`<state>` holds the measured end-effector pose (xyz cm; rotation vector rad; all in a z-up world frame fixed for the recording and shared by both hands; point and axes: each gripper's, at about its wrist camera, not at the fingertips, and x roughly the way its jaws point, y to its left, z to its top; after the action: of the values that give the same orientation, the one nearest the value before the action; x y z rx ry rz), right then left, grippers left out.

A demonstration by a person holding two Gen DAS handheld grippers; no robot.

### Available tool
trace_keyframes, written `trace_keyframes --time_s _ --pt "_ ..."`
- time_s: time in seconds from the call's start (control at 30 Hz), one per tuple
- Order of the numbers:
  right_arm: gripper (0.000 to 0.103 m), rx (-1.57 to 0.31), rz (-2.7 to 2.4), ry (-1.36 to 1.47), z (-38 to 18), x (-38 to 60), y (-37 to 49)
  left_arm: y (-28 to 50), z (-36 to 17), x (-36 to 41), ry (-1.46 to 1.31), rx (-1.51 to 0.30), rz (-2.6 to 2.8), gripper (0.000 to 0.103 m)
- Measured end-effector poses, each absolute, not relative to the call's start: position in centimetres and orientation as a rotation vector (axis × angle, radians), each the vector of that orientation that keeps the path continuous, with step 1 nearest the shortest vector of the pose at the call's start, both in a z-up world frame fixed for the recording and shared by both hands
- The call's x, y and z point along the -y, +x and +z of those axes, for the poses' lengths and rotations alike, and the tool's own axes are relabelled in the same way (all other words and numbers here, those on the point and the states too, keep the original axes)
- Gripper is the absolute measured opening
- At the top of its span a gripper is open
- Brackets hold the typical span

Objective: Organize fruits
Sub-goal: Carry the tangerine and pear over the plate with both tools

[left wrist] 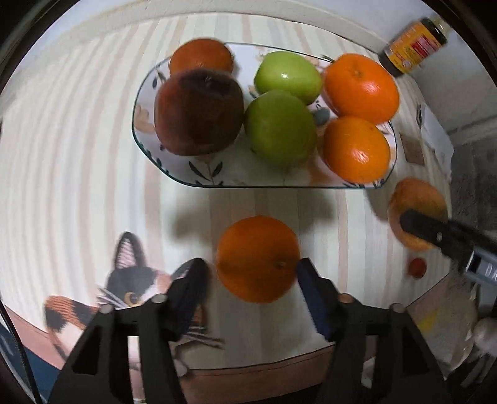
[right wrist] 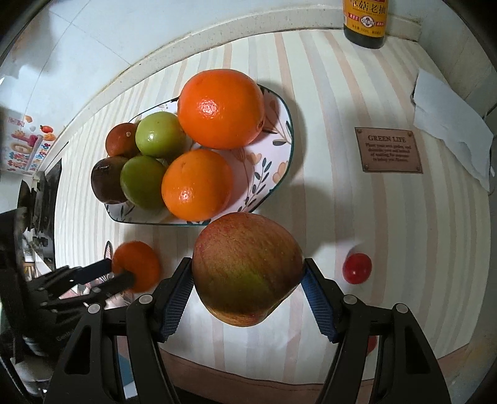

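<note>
A flowered plate [left wrist: 205, 174] [right wrist: 279, 149] holds two oranges, two green apples, a dark brown-red fruit and a small dark orange. Near the front table edge an orange [left wrist: 257, 258] [right wrist: 139, 264] lies between the fingers of my left gripper [left wrist: 251, 264]. The left finger stands a little off the orange, so the gripper is open. My right gripper [right wrist: 247, 264] is shut on a red-green apple [right wrist: 245, 270], held above the cloth just in front of the plate. In the left wrist view that apple [left wrist: 416, 199] shows at the right, behind one black finger.
A cherry tomato [right wrist: 357, 268] [left wrist: 416, 267] lies on the striped cloth to the right of the apple. A dark sauce bottle [right wrist: 365, 21] stands at the back edge. A brown "GREEN LIFE" patch [right wrist: 388, 149] and white paper [right wrist: 450, 124] are at the right.
</note>
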<state>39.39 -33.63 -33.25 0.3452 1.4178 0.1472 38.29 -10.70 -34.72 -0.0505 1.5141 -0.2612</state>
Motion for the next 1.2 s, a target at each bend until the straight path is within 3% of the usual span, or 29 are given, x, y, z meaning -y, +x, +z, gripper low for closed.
trace_keyframes --time_s 0.47,0.87,1.2 --pt "0.072 -1.448 0.138 0.386 -35.4 33.7 38.7 38.8 -34.7 14.8 -0.045 -1.456 -0.252 0.053" --pt "0.072 -1.334 0.102 0.457 -32.0 35.8 41.2 43.6 -24.4 12.9 -0.065 -1.276 -0.281 0.053" --pt "0.072 -1.336 0.067 0.396 -33.7 34.3 44.4 50.9 -29.1 12.9 0.034 -1.391 -0.208 0.053"
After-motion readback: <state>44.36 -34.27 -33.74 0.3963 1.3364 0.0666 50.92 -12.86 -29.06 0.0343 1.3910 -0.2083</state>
